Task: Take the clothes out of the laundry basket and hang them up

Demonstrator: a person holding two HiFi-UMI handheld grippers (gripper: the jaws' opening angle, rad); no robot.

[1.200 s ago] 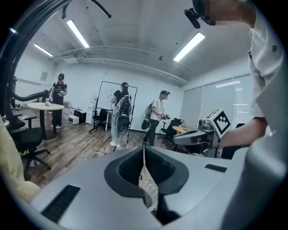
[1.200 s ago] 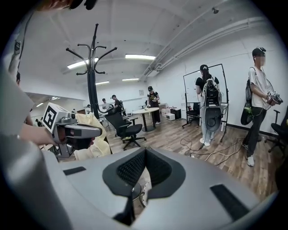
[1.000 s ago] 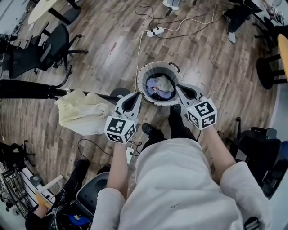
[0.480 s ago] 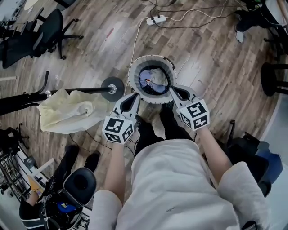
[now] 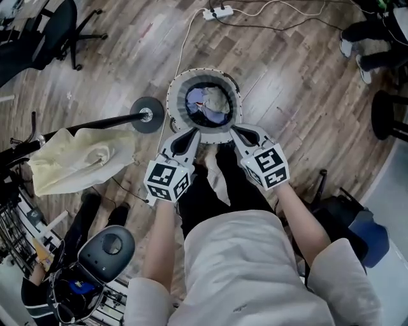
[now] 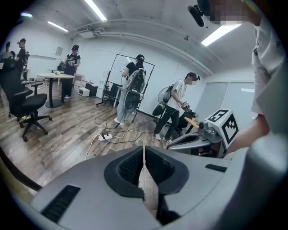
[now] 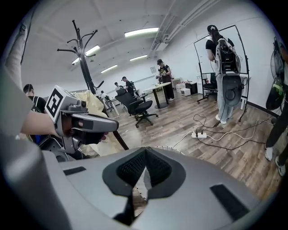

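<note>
The round laundry basket (image 5: 176, 88) stands on the wood floor in front of me, with bluish and pale clothes (image 5: 207, 105) inside. My left gripper (image 5: 193, 132) hangs over its near rim on the left, shut and empty. Shut and empty too, my right gripper (image 5: 234, 130) is over the near rim on the right. In the left gripper view the jaws (image 6: 144, 149) meet with only floor beyond, and the right gripper (image 6: 211, 132) shows beside them. The right gripper view shows the basket rim (image 7: 170, 149) just past its shut jaws (image 7: 145, 152). A cream garment (image 5: 73, 159) hangs on the coat rack (image 7: 85, 49).
The coat rack's round base (image 5: 146, 114) sits left of the basket. A power strip (image 5: 217, 11) and cables lie beyond it. An office chair (image 5: 54, 25) stands at the far left, a stool (image 5: 108, 245) at my lower left, dark bags (image 5: 341, 213) at my right. People stand farther back (image 6: 130, 90).
Both grippers have sunk toward the basket and now hang at its near rim. In the head view the basket and the cream garment have slid left. The jaws stay shut.
</note>
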